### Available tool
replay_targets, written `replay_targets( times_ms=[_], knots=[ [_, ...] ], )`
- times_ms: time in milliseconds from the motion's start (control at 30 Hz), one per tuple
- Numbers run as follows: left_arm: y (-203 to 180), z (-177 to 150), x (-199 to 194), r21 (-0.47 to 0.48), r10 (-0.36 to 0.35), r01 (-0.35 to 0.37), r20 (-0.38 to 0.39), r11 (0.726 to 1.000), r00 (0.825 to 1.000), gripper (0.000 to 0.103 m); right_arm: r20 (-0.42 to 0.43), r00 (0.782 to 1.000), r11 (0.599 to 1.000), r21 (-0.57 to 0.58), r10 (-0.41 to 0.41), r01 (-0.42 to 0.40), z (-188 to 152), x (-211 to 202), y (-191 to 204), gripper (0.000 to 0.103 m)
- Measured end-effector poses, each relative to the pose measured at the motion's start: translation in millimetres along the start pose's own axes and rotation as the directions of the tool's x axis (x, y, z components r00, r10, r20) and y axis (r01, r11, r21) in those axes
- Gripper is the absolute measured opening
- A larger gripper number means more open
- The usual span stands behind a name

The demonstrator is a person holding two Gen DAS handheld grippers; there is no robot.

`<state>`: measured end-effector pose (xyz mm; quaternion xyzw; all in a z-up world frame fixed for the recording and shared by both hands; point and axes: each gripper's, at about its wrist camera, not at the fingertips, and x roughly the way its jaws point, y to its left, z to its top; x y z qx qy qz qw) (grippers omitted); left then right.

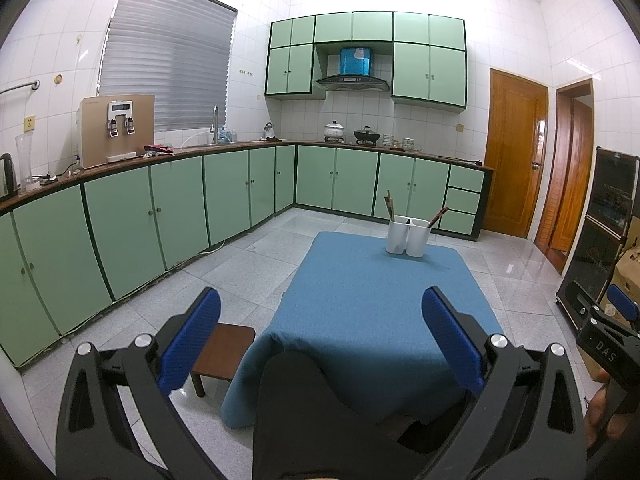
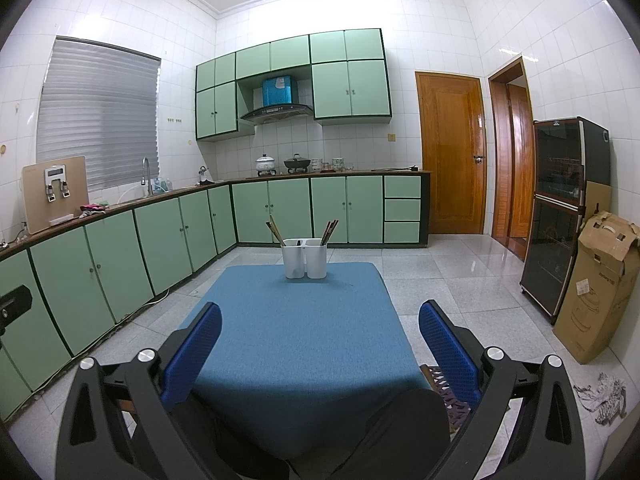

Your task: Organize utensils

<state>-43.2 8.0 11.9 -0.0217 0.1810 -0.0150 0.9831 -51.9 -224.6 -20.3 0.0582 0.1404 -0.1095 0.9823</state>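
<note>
Both the left gripper (image 1: 320, 320) and the right gripper (image 2: 320, 336) hang with fingers spread wide and empty above the near end of the blue-clothed table (image 2: 296, 336). At its far end stands a white two-compartment utensil holder (image 2: 305, 258), with chopsticks (image 2: 275, 229) leaning in the left cup and darker chopsticks (image 2: 330, 229) in the right.

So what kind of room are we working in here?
A home kitchen, by the look of it: green cabinets under a long counter, a range hood over pots on the stove, and a sink tap by the window. The utensil holder stands on a blue-clothed table.
</note>
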Motion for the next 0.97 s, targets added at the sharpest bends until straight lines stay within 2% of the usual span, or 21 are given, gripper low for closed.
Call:
replay_targets(
  times_ms=[967],
  knots=[
    [-0.9,-0.6,-0.5,-0.009,0.004,-0.004,-0.002,1.0,1.0,0.098,0.003,1.0,1.0,-0.001,-0.002,0.002,0.4,-0.5,1.3,0.097]
  ],
)
